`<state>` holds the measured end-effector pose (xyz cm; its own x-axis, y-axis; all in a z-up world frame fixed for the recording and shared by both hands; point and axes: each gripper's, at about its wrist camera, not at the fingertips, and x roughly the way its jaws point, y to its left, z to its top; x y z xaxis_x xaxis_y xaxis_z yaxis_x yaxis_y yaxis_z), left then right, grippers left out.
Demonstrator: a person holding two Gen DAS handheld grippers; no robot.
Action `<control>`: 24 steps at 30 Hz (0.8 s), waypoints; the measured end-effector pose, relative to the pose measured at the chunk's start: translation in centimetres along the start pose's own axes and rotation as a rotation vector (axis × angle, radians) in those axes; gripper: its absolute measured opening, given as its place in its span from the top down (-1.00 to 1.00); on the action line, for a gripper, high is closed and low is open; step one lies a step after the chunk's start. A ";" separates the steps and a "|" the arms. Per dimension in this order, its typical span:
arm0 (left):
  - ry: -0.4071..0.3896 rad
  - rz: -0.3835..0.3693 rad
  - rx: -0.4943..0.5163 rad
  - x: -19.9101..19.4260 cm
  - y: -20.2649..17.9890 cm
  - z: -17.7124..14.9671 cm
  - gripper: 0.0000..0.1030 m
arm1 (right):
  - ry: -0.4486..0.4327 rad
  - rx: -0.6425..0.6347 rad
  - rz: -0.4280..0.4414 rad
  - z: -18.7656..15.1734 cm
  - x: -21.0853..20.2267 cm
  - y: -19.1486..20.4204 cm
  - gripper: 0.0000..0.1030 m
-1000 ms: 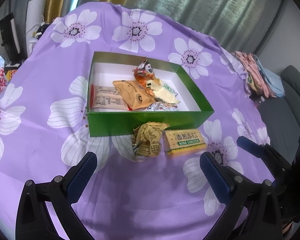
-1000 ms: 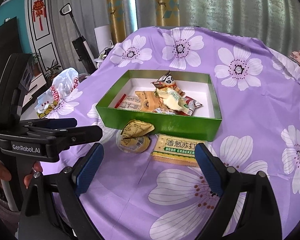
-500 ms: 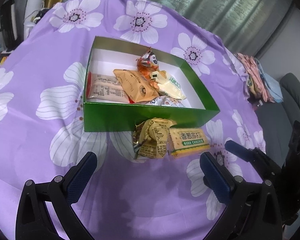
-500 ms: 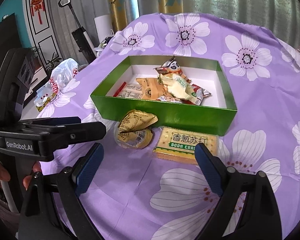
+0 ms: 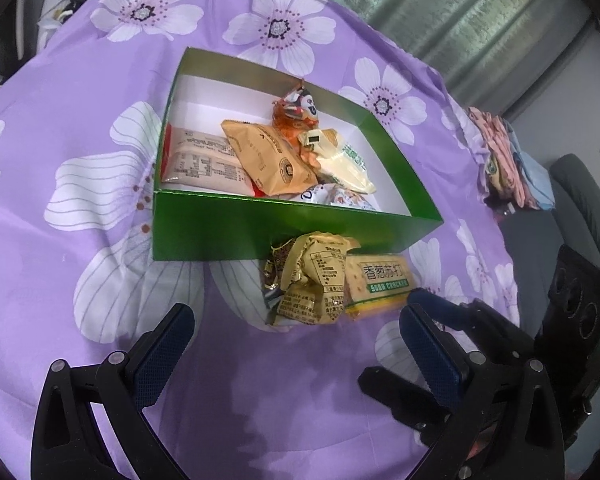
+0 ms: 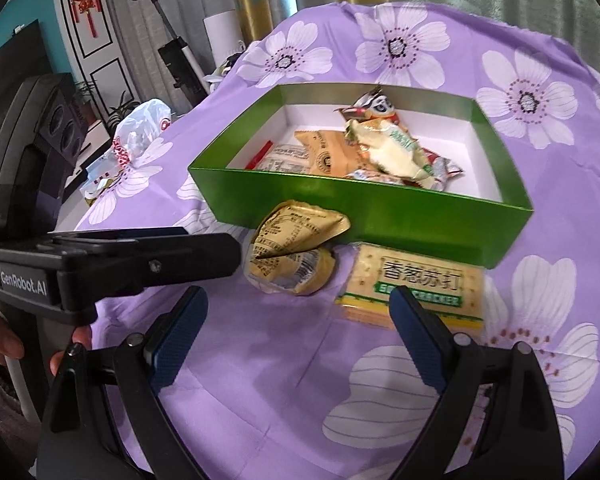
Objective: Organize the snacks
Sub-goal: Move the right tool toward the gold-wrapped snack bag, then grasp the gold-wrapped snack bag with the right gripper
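Beside green box [image 6: 380,220]: soda cracker pkt [image 6: 416,288] (flat), 2 open hand-held grippers.

One green box [image 5: 236,228], two snack packets outside it [image 5: 316,280], two tools [image 6: 296,320], one plastic bag [image 6: 140,132]

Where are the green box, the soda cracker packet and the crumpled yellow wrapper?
green box [image 6: 340,204], right wrist view, front wall.
soda cracker packet [image 6: 420,276], right wrist view, label.
crumpled yellow wrapper [image 5: 316,280], left wrist view, printed face.
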<state>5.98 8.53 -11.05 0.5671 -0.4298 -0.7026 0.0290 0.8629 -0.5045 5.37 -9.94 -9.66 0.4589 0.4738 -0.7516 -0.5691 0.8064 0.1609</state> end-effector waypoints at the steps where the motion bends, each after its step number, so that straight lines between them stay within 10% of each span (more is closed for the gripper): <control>1: 0.001 -0.005 0.002 0.2 0.0 0.1 -0.98 | 0.002 0.001 0.009 0.0 0.2 0.0 -0.78; 17: 0.031 -0.022 0.064 2.8 0.0 0.8 -0.96 | 0.031 -0.097 0.090 1.2 4.6 1.4 -0.31; 24: 0.063 -0.046 0.067 4.2 0.2 1.2 -0.45 | 0.058 -0.103 0.103 1.6 6.0 0.8 -0.10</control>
<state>9.31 7.23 -13.48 0.5109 -0.4835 -0.7108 0.1098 0.8567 -0.5039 8.74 -5.84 -13.00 0.3559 0.5287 -0.7706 -0.6795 0.7125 0.1750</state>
